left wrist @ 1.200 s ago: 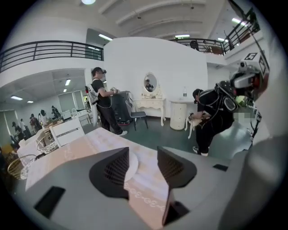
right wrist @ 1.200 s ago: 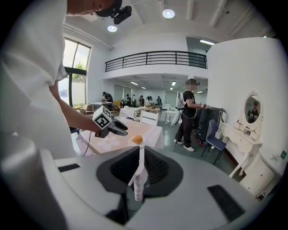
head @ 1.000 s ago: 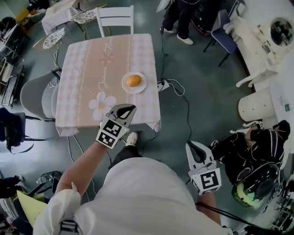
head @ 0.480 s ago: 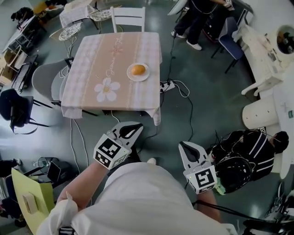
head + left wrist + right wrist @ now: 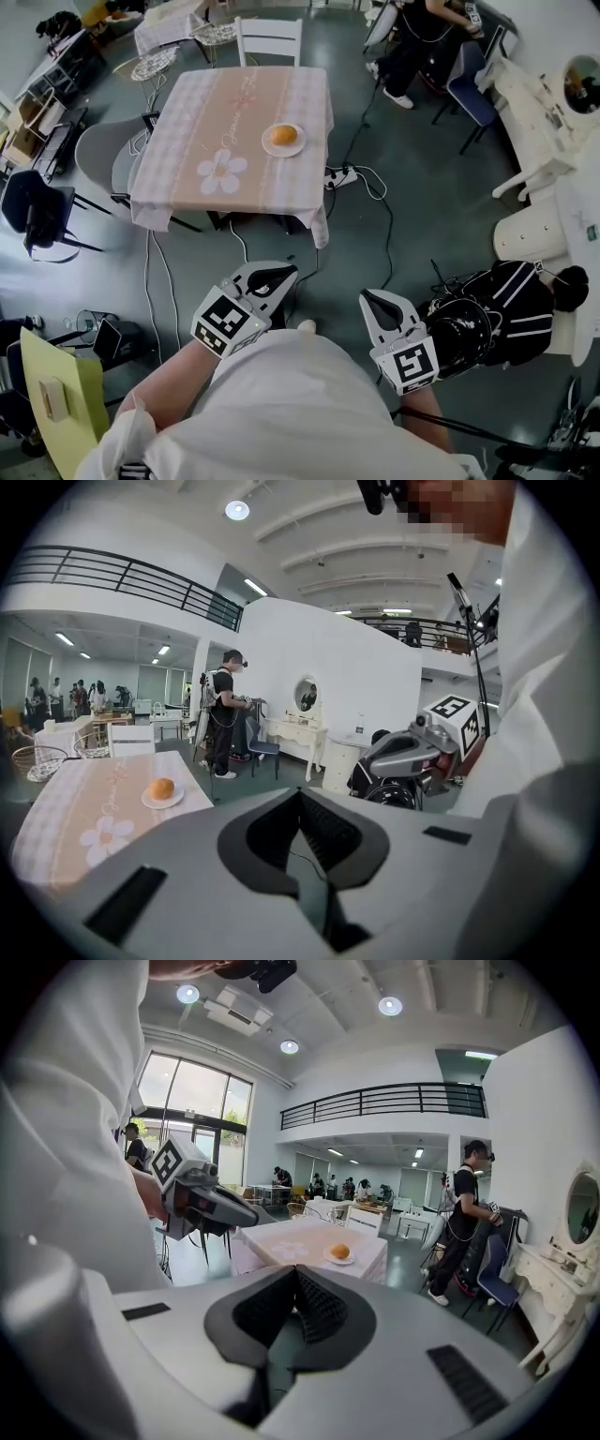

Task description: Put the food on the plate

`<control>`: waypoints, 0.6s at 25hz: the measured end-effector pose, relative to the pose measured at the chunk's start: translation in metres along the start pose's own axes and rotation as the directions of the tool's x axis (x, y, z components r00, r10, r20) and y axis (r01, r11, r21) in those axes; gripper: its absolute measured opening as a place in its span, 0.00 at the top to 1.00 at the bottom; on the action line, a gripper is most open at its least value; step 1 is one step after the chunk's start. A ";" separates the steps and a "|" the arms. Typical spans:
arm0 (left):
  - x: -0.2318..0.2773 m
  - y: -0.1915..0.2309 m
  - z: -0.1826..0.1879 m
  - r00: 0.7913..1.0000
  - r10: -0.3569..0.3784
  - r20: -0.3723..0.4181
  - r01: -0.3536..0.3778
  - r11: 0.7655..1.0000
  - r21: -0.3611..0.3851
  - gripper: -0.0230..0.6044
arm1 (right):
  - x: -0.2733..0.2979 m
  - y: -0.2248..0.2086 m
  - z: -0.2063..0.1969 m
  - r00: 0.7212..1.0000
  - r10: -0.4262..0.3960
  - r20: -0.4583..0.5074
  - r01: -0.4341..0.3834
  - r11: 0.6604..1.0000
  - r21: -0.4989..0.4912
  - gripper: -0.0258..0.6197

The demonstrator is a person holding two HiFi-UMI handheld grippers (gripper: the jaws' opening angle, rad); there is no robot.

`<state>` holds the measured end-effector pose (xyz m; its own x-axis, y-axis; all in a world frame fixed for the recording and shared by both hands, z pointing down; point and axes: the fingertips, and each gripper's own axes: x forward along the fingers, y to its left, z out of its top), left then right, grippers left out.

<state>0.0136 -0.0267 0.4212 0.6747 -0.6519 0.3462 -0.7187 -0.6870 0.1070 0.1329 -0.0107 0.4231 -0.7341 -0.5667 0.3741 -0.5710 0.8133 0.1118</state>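
Two grippers are being held low in the head view, well apart from the table: the left gripper at 7 o'clock of the picture's centre, the right gripper at 5 o'clock. The jaws of each are being held pressed together, and nothing is being pinched between them. The round orange food is lying on the white plate, which is resting on the tablecloth near the table's 3 o'clock edge, at 12 o'clock from the left gripper. A white chair is standing at the table's 12 o'clock side.
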 end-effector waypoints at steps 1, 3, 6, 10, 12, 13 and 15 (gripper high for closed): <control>0.000 -0.004 0.001 1.000 -0.007 0.000 0.007 1.000 0.007 0.95 | -0.003 0.001 0.001 1.000 -0.003 0.001 0.003 1.000 -0.002 0.94; 0.000 -0.010 0.005 1.000 -0.018 0.001 0.018 1.000 0.020 0.95 | -0.009 0.003 0.001 1.000 -0.013 0.005 0.013 1.000 -0.004 0.94; 0.000 -0.016 0.009 1.000 -0.023 0.011 0.023 0.999 0.023 0.95 | -0.015 0.007 0.003 1.000 -0.012 0.016 0.012 1.000 -0.009 0.94; -0.001 -0.021 0.005 1.000 -0.030 0.007 0.029 0.999 0.014 0.95 | -0.016 0.011 -0.001 1.000 -0.009 0.011 0.009 1.000 -0.007 0.94; -0.003 -0.022 0.002 1.000 -0.031 0.002 0.031 1.000 0.004 0.95 | -0.015 0.015 0.001 1.000 0.001 0.010 -0.001 1.000 -0.012 0.94; -0.004 -0.023 0.000 1.000 -0.031 0.000 0.031 1.000 -0.002 0.95 | -0.014 0.016 0.001 1.000 0.004 0.010 -0.004 1.000 -0.014 0.94; -0.005 -0.024 -0.004 0.999 -0.032 -0.007 0.032 0.999 -0.006 0.95 | -0.014 0.016 0.002 1.000 0.005 0.011 -0.005 1.000 -0.013 0.94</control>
<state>0.0269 -0.0061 0.4210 0.6960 -0.6276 0.3489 -0.6979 -0.7056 0.1231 0.1334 0.0104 0.4183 -0.7410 -0.5641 0.3642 -0.5625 0.8177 0.1222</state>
